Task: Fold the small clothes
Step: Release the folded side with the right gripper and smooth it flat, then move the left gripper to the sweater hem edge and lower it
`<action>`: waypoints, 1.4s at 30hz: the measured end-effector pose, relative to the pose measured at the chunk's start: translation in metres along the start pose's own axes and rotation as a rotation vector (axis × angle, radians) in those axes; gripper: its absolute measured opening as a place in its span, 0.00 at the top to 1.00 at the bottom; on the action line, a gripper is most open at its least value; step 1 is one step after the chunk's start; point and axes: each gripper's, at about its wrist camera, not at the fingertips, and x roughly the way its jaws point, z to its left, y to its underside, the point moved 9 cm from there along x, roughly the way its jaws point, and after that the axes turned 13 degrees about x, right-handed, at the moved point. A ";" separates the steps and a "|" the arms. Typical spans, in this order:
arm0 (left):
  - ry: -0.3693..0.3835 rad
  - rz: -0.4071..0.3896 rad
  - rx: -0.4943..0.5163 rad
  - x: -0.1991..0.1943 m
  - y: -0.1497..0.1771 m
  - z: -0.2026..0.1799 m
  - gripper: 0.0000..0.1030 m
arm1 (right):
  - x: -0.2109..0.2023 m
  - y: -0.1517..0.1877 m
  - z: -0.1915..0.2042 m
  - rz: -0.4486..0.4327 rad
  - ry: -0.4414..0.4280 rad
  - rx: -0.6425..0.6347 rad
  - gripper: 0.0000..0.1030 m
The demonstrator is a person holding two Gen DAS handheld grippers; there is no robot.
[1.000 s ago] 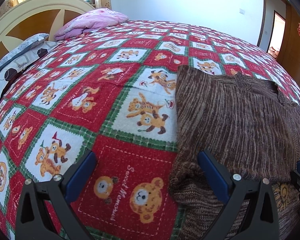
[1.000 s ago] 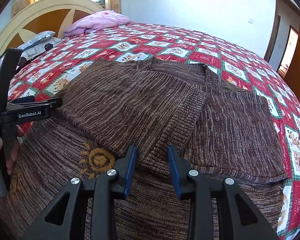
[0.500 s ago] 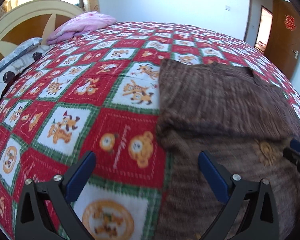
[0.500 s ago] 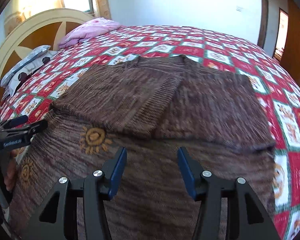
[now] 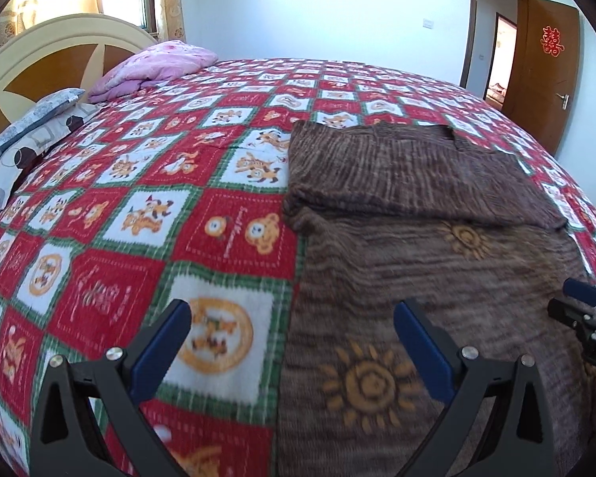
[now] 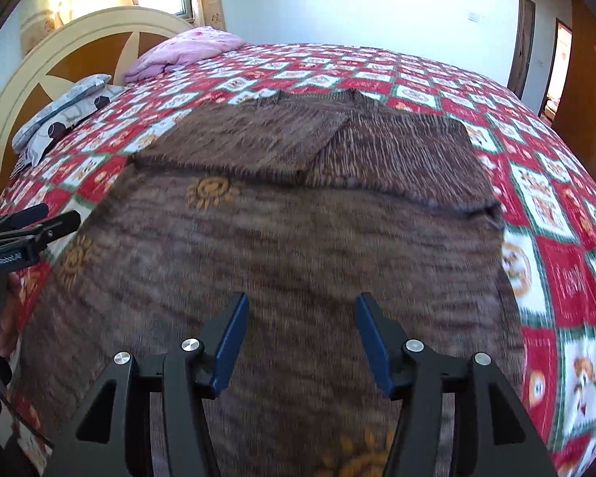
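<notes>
A brown knitted sweater with orange sun motifs is being shown lying flat on the red, white and green cartoon-print bedspread, its sleeves folded in across the chest. The left gripper is being held released, jaws spread wide, one finger over the bedspread and the other over the sweater's left edge. The right gripper is being held released above the sweater's lower body, nothing grasped. A pink pillow and a grey patterned pillow are being seen by the headboard.
</notes>
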 end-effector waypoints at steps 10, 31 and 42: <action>0.016 -0.006 0.017 -0.034 0.038 -0.012 0.00 | -0.029 0.037 -0.006 0.018 0.024 -0.009 0.43; 0.040 0.017 0.096 -0.076 0.093 -0.025 0.00 | -0.080 0.096 -0.017 0.071 0.048 -0.005 0.41; 0.065 0.026 0.112 -0.087 0.113 -0.034 0.00 | -0.104 0.119 -0.033 0.056 0.067 0.004 0.41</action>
